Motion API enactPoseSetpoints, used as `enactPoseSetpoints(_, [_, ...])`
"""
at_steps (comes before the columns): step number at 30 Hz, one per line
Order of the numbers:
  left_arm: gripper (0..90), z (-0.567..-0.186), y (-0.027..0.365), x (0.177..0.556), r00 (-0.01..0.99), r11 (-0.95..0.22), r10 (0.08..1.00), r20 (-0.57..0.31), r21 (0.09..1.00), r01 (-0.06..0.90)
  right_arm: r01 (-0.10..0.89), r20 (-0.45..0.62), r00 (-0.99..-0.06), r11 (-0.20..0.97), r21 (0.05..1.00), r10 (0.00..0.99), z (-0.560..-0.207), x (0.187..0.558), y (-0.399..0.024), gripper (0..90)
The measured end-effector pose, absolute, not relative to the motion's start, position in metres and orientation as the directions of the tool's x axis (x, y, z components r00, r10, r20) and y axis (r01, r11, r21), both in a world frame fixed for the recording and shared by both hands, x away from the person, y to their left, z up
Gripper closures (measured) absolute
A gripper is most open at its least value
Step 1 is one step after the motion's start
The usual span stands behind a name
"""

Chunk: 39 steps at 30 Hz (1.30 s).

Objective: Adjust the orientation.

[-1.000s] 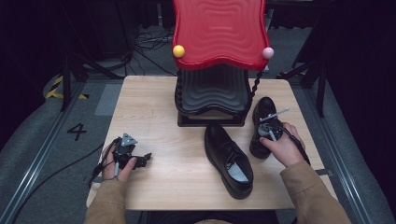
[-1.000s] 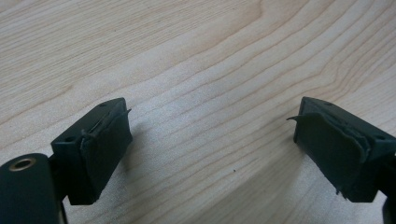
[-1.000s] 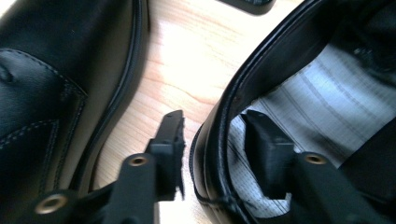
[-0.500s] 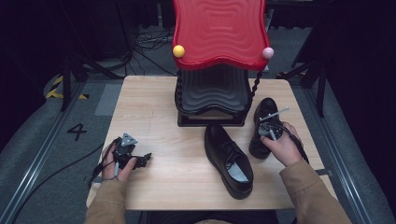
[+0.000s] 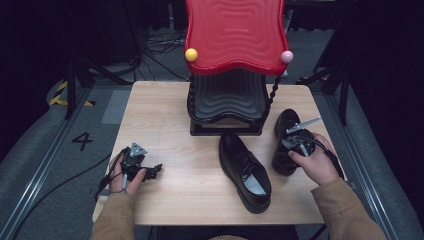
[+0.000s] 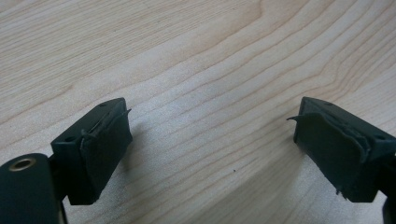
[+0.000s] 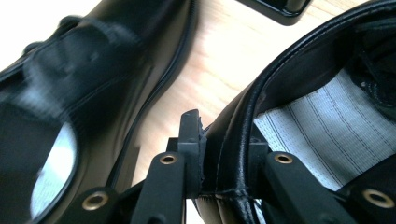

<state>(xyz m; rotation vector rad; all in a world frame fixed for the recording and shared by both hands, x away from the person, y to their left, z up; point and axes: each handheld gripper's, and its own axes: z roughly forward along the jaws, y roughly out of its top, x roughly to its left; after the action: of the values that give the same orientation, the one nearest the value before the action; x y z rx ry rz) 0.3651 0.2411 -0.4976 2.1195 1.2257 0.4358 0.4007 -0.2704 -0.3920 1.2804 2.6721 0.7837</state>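
Two black leather shoes are on the wooden table (image 5: 160,115). The right shoe (image 5: 284,122) is at the right, beside the rack. My right gripper (image 5: 296,144) is over its heel end. Its jaws have just been closing, and my right gripper (image 7: 224,140) is now shut on the shoe's collar rim (image 7: 243,121), one pad outside and one inside by the striped lining (image 7: 317,130). The left shoe (image 5: 245,167) lies mid-table, blurred in the right gripper view (image 7: 93,70). My left gripper (image 5: 156,169) rests at the table's front left, open over bare wood (image 6: 212,140).
A black shoe rack (image 5: 227,100) with a wavy red top (image 5: 235,35) and two small balls on its corners stands at the back middle of the table. Dark floor, cables and stands surround the table.
The right hand has shifted slightly at the right shoe's heel end and its jaws have closed on the collar. The left hand and the middle shoe have not moved.
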Motion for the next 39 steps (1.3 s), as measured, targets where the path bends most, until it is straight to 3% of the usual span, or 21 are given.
enactPoseSetpoints(20, [11.4,-0.498,0.241,0.365,0.509,-0.358,0.86,-0.032,0.674,0.647,0.47,0.095,-0.868,0.747,0.47,0.487,-0.358,0.329,-0.267,75.3])
enactPoseSetpoints(39, [11.4,-0.498,0.241,0.365,0.509,-0.358,0.86,-0.032,0.673,0.647,0.309,0.116,-0.95,0.84,0.447,0.289,-0.367,0.315,-0.257,74.5])
